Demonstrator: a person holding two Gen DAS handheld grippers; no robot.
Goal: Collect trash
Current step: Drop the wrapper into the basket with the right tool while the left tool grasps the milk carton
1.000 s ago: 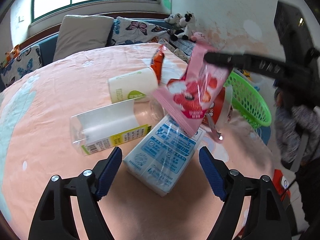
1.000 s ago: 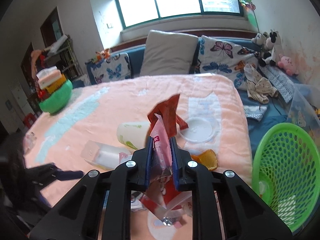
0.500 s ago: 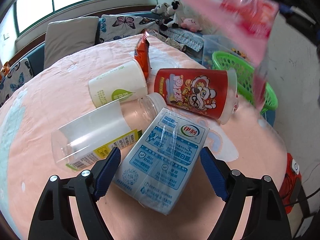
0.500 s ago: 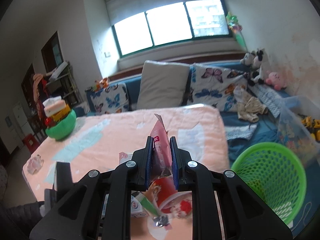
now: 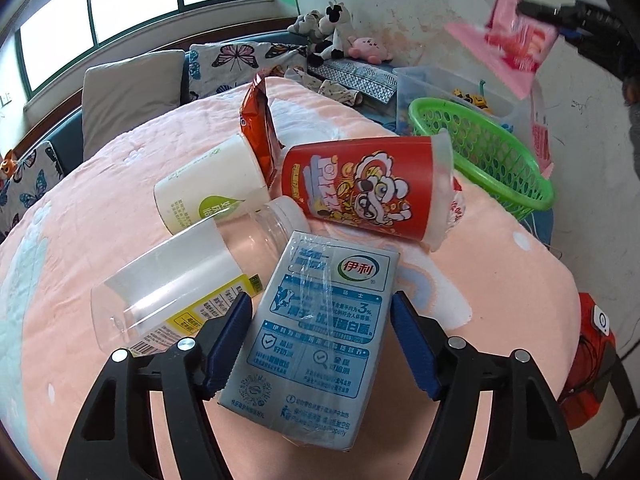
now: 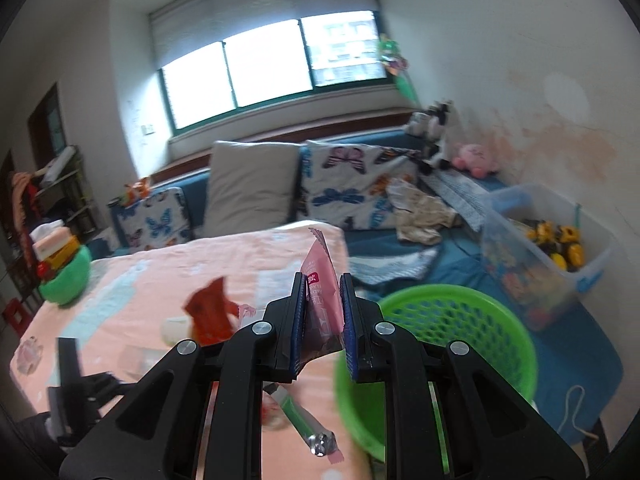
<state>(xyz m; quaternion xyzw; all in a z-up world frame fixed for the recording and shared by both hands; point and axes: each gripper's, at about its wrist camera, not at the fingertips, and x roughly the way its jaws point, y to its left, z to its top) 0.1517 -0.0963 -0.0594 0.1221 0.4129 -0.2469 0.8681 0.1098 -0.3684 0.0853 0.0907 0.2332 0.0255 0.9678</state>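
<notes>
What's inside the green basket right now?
Little shows. In the left wrist view the green basket sits past the table edge, its mesh wall hiding most of the inside. In the right wrist view the right gripper and pink wrapper cover part of it; the visible interior looks bare.

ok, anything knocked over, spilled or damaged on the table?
No spill visible. The red printed cup, cream cup and clear bottle all lie on their sides, and the blue-grey milk carton lies flat. An orange snack bag sits torn open behind them. It looks like scattered trash, not breakage.
</notes>
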